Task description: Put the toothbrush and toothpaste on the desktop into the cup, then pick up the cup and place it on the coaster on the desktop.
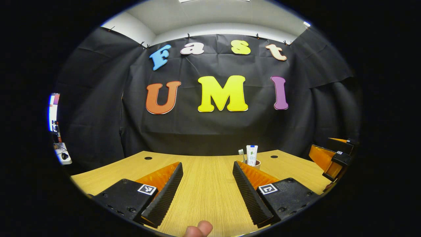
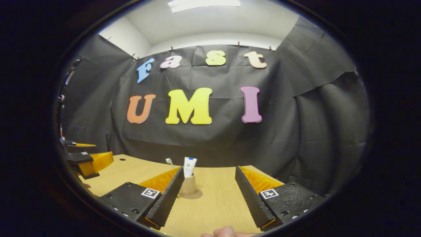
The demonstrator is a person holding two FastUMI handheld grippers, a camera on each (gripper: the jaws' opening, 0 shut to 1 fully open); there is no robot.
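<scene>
A tan cup (image 2: pixel 188 185) stands upright on a round tan coaster (image 2: pixel 194 195) on the wooden desktop (image 2: pixel 213 200). A white toothpaste tube (image 2: pixel 189 166) and a toothbrush (image 2: pixel 170 161) stick up out of it. In the left gripper view the same cup (image 1: pixel 257 164) shows far off behind my right finger, with the toothpaste (image 1: pixel 252 155) and toothbrush (image 1: pixel 241 153) in it. My left gripper (image 1: pixel 207 191) is open over bare desktop. My right gripper (image 2: pixel 207 197) is open too, with the cup just beyond its left finger, apart from it.
The other gripper (image 1: pixel 332 156) hangs at the right edge of the left gripper view, and at the left edge of the right gripper view (image 2: pixel 85 159). Cable holes (image 1: pixel 148 158) sit near the desktop's far edge. A fingertip (image 1: pixel 199 228) shows at the bottom.
</scene>
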